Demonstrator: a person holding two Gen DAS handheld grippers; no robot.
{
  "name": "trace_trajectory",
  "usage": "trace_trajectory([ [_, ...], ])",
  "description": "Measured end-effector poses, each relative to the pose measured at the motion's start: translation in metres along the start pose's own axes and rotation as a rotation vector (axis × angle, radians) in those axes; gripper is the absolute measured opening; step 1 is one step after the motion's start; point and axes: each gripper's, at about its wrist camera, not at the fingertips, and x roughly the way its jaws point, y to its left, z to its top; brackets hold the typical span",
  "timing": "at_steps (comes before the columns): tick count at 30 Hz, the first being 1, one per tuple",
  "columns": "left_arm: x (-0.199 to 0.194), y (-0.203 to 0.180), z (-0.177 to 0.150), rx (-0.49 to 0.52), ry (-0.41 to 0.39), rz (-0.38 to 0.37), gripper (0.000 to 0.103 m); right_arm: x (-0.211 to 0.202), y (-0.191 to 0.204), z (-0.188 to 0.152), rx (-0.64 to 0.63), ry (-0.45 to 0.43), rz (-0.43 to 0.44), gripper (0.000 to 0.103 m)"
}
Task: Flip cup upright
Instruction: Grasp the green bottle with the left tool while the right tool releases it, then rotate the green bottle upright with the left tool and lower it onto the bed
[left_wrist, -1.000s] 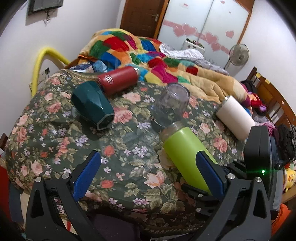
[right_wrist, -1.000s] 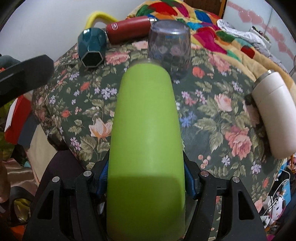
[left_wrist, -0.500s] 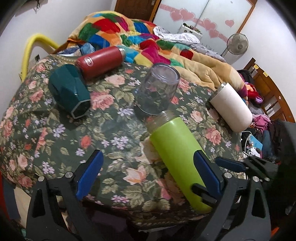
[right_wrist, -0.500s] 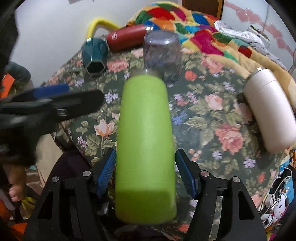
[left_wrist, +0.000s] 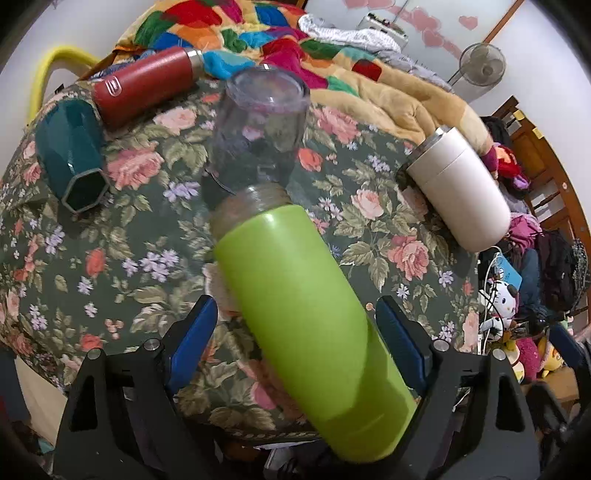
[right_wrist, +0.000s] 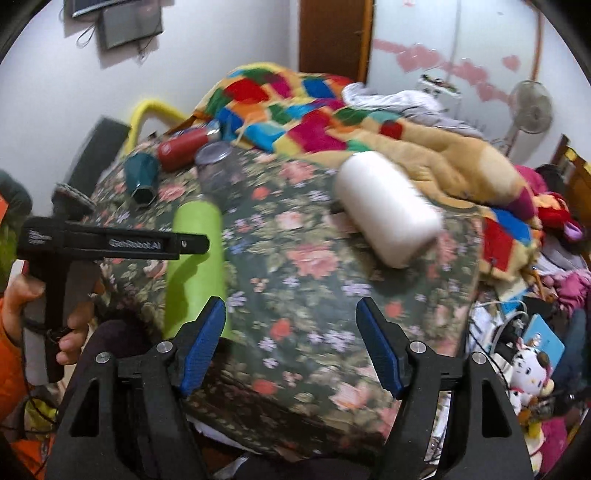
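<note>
A lime green cup (left_wrist: 306, 314) lies on its side on the floral bedspread (left_wrist: 147, 229), its mouth pointing at a clear upside-down tumbler (left_wrist: 258, 125). My left gripper (left_wrist: 299, 332) is open with its blue pads either side of the green cup, apart from it. In the right wrist view the green cup (right_wrist: 195, 266) lies at the left, partly behind the left gripper's black body (right_wrist: 110, 243). My right gripper (right_wrist: 291, 343) is open and empty, above the bed's front edge, to the right of the green cup.
A white cup (left_wrist: 461, 192) lies on its side at the right, a red bottle (left_wrist: 144, 85) and a teal hexagonal cup (left_wrist: 70, 162) at the back left. A patchwork quilt (left_wrist: 258, 33) is piled behind. Toys and clutter lie past the right edge (right_wrist: 528, 362).
My right gripper has let go of the green cup and pulled back to the right. My left gripper has moved in so its open pads flank the cup.
</note>
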Motion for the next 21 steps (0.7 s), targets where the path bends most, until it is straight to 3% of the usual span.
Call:
trace_trajectory([
  [2,0.011,-0.003,0.001,-0.016,0.033,0.015,0.082,-0.005,-0.004,-0.003,0.014,-0.023,-0.025,0.070],
  [7,0.029,-0.003,0.004,-0.065,0.061,0.060,0.079,-0.014,-0.009,-0.008,0.032,-0.050,-0.039,0.070],
  [16,0.029,-0.009,0.011,-0.074,0.014,0.083,0.068,-0.019,-0.007,-0.015,0.047,-0.069,-0.026,0.070],
  [21,-0.002,-0.022,0.012,0.002,-0.070,0.085,0.063,-0.024,-0.004,-0.015,0.043,-0.083,-0.029,0.070],
])
